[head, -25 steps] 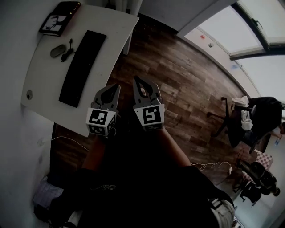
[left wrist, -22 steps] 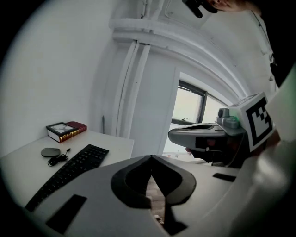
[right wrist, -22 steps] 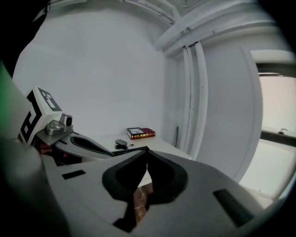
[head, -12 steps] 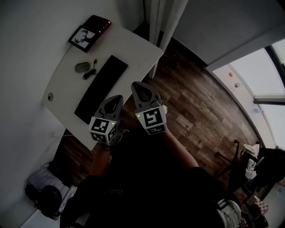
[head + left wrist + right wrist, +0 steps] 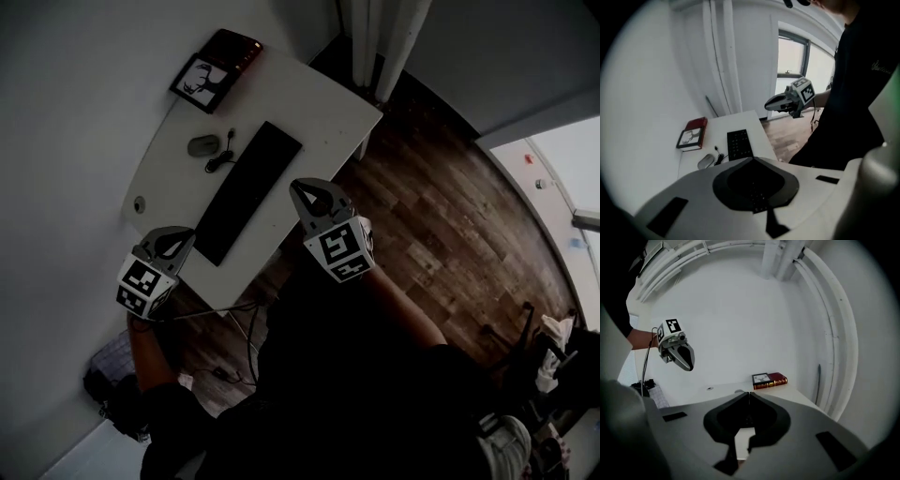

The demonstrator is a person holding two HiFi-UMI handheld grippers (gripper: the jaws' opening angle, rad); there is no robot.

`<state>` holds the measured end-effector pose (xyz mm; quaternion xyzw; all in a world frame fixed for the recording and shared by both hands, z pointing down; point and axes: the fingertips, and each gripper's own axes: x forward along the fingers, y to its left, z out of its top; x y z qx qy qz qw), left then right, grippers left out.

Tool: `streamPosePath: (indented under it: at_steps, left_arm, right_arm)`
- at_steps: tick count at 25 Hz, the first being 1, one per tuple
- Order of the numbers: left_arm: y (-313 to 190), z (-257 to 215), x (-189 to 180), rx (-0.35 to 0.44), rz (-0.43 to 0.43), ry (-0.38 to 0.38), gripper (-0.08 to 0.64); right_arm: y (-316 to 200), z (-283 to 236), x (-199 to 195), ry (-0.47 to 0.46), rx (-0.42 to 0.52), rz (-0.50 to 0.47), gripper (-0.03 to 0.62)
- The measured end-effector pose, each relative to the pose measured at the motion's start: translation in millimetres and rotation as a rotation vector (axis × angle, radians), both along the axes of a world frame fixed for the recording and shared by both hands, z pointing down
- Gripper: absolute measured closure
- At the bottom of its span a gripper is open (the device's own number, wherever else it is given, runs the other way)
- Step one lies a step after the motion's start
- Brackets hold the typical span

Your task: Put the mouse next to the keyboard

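The left gripper (image 5: 184,236) and right gripper (image 5: 300,186) are hovering closed, empty. The mouse (image 5: 202,145) is lying by the desk's (image 5: 319,112) wall edge, cable end facing the keyboard (image 5: 248,192).

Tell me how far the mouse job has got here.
Nothing looks done: the mouse lies on the desk, its coiled cable between it and the keyboard. Left gripper and right gripper are shut and empty. Still to do: grasp the mouse and set it beside the keyboard.

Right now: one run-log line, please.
phase: pre-grasp | left tongs: shut, empty | right tongs: shut, empty | mouse: on desk, untouched
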<state>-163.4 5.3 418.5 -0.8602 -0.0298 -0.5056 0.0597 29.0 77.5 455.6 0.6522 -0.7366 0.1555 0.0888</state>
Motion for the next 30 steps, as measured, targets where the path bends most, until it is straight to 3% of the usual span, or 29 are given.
streamPosePath:
  at_steps: [3,5,11,16,21,22,24,26,30]
  left_arm:
    - [-35,31,-14,0.026,0.042,-0.13,0.558]
    - [-54,53,-11,0.044,0.074,-0.172,0.557]
    - [-116,98,14,0.066,0.206,-0.22,0.558]
    - [-157,134,31,0.066,0.285,-0.255,0.557]
    - [-204,162,48,0.123,0.347,-0.266,0.555]
    - [-211,169,51,0.123,0.357,-0.271,0.54]
    - [-220,184,55,0.098,0.373,-0.307,0.351]
    - [-227,197,57,0.084,0.4,-0.345,0.244]
    - [-240,220,62,0.087,0.475,-0.397,0.183]
  right_arm:
    - [-13,9,2,0.021,-0.03,-0.01,0.571]
    - [-21,11,6,0.049,-0.067,-0.01,0.571]
    - [-54,12,9,0.095,-0.118,-0.005,0.571]
    - [-79,40,-23,0.078,-0.185,-0.083,0.571]
    - [-99,55,-43,0.067,-0.239,-0.106,0.571]
    - [-103,57,-47,0.066,-0.248,-0.107,0.571]
    - [-109,61,-52,0.06,-0.264,-0.107,0.571]
    - [-115,64,-56,0.056,-0.278,-0.107,0.571]
    - [-122,66,-61,0.068,-0.303,-0.111,0.571]
